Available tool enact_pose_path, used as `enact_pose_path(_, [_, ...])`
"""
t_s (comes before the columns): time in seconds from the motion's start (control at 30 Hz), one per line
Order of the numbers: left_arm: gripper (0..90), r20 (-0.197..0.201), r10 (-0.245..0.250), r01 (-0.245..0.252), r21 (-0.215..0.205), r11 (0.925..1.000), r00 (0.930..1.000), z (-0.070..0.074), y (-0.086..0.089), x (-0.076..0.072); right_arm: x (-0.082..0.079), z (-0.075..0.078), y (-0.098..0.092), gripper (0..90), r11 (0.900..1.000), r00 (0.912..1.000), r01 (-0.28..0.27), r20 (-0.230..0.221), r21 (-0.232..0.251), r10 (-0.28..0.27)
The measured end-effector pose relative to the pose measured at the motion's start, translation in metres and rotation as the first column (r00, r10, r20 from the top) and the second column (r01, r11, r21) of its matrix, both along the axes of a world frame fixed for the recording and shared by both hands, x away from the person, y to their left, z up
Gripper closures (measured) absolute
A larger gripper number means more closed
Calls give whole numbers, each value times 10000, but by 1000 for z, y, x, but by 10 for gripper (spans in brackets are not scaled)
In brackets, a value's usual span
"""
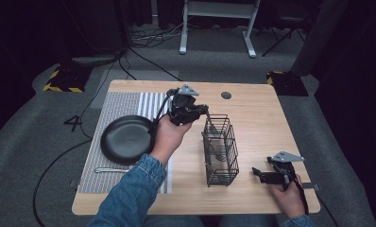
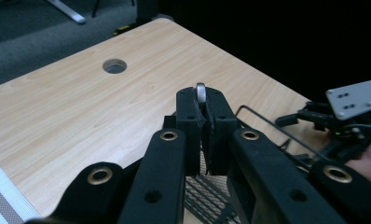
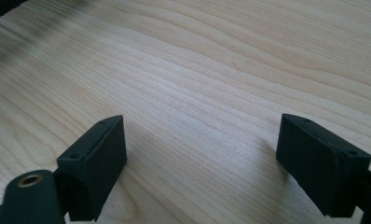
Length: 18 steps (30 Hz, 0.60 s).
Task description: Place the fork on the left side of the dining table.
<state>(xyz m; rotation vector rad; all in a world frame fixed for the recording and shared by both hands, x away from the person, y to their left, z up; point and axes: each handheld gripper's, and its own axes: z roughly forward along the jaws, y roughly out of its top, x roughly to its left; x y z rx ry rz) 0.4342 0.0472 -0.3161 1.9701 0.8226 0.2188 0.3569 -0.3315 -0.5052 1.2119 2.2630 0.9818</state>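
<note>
Left gripper view: the left gripper point(image 2: 201, 112) is seen clamped tight on a thin silver metal utensil handle point(image 2: 201, 93), whose rounded end pokes up between the pads. The rest of the utensil is hidden. Directly below, a black wire cutlery basket point(image 1: 219, 150) is stood upright on the light wooden table point(image 1: 257, 113), with the gripper held over its far end. A round black plate point(image 1: 126, 139) is set on a striped grey placemat point(image 1: 124, 105) further left. The right gripper point(image 3: 202, 149) is rested low near the table, jaws spread wide, nothing between them.
</note>
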Motion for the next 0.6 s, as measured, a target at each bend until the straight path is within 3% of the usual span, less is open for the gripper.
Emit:
enact_pose_path(0.27, [867, 89, -7, 7, 11, 10000, 10000, 27, 8, -12, 0, 0, 0, 163, 10000, 10000, -4, 6, -7, 4])
enact_pose_path(0.6, [867, 330, 127, -122, -145, 9998, 9994, 47, 25, -20, 0, 0, -1, 172, 10000, 10000, -45, 35, 8, 45])
